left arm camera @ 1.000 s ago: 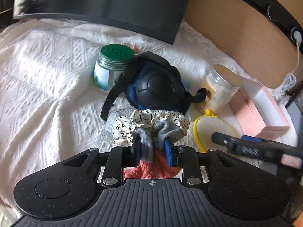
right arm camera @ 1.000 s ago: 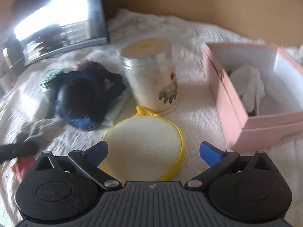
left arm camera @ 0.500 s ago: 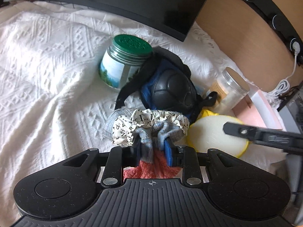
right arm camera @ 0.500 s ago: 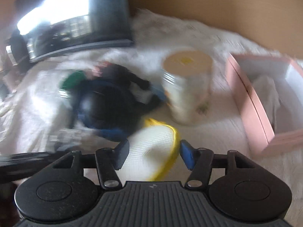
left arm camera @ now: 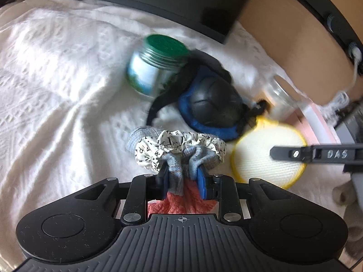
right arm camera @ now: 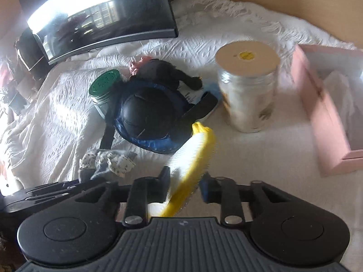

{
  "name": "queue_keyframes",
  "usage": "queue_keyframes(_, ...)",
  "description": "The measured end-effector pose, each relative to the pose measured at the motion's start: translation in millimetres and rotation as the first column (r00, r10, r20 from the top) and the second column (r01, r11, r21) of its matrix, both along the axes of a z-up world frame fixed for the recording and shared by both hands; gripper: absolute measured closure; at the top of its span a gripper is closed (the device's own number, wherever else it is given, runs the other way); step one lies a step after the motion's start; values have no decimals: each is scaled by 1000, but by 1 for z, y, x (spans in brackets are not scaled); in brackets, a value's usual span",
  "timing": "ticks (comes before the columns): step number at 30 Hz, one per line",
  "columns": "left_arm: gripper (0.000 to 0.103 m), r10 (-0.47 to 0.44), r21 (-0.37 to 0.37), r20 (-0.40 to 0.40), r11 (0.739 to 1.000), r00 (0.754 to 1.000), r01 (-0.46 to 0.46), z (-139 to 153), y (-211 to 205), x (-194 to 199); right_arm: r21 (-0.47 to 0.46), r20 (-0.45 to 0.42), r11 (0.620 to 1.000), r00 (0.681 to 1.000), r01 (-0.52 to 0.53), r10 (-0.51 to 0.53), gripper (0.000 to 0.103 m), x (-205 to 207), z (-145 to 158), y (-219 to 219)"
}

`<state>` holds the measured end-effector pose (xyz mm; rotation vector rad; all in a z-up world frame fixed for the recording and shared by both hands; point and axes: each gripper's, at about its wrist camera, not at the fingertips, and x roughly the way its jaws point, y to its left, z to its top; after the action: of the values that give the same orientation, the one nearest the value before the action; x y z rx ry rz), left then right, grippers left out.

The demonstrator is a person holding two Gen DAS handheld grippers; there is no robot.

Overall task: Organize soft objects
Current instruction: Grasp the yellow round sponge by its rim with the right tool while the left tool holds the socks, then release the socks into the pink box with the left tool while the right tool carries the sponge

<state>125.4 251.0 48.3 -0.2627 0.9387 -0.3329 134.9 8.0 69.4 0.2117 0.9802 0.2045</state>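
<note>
My left gripper (left arm camera: 182, 173) is shut on a grey cloth (left arm camera: 181, 165) bunched with a letter-print scrunchie (left arm camera: 172, 145); an orange cloth (left arm camera: 181, 204) lies under the jaws. My right gripper (right arm camera: 185, 182) is shut on a round yellow-rimmed white pad (right arm camera: 192, 154), which stands tilted on edge between the jaws. In the left wrist view the pad (left arm camera: 261, 156) shows at the right with a right finger (left arm camera: 295, 153) across it. A black and blue knee pad (right arm camera: 147, 117) lies in the middle of the white bedspread (left arm camera: 56, 90). The cloth bundle (right arm camera: 109, 161) shows left of the right gripper.
A green-lidded jar (left arm camera: 156, 68) stands left of the knee pad. A clear jar with a tan lid (right arm camera: 247, 88) stands right of it. An open pink box (right arm camera: 326, 113) holding white cloth sits at the far right. A dark curved monitor (right arm camera: 102, 15) lies at the back.
My right gripper has closed on the yellow pad and tipped it up on edge. My left gripper has kept its hold on the cloth bundle and shifted a little.
</note>
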Motion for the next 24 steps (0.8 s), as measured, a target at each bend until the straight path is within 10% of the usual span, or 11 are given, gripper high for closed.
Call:
queue_keyframes(8,74,-277,-43,-15,960,961,277,11,-78,-16,-55,68,996,995,70,-67,88,-64,42,-61)
queue_keyframes(18,74,-602,-67,51,794,797,605,42,-202,-22,-149,187,908,913,391,-362,88,-158,66,-170)
queue_keyframes(24,74,-599,-28,167,791,783,611,84,-259,12,-89,244,865,853,493,-461,88,-192,65,-203)
